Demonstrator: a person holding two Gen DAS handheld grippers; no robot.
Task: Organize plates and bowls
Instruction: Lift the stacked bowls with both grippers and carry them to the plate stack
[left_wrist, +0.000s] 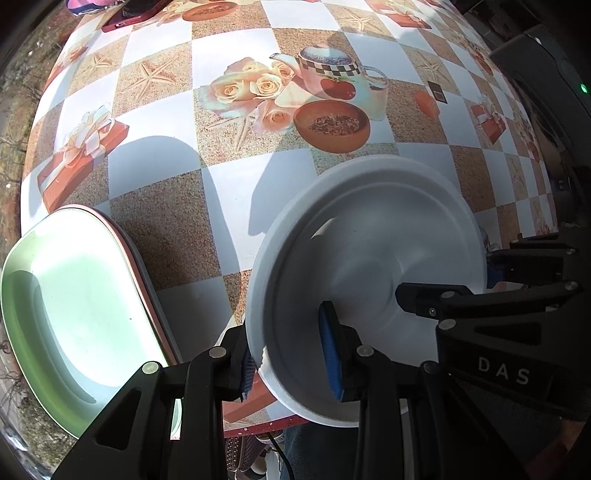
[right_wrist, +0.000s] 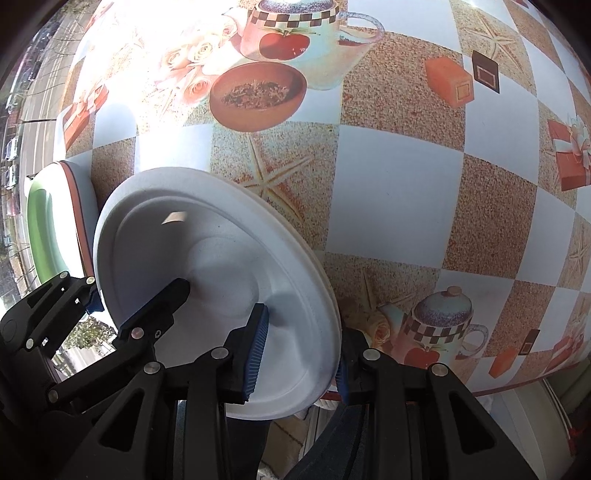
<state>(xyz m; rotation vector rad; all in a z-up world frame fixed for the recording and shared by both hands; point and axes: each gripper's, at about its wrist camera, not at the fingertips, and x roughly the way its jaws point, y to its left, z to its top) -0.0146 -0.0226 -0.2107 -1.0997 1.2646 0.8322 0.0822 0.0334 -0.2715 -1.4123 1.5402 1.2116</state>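
Note:
A white foam bowl (left_wrist: 373, 254) is held over the table's near edge by both grippers. My left gripper (left_wrist: 291, 363) is shut on its left rim, one blue pad inside and one outside. My right gripper (right_wrist: 299, 354) is shut on its right rim (right_wrist: 325, 295) the same way; it also shows in the left wrist view (left_wrist: 443, 299). The left gripper shows in the right wrist view (right_wrist: 136, 299). A green plate (left_wrist: 70, 295) sits on a stack with a pink plate edge under it, at the left; it also shows in the right wrist view (right_wrist: 42, 229).
The table (left_wrist: 236, 192) has a printed checkered cloth with roses, teapots and gift boxes. A red phone (left_wrist: 129, 18) lies at the far edge. The table's near edge (right_wrist: 517, 384) runs just under the bowl.

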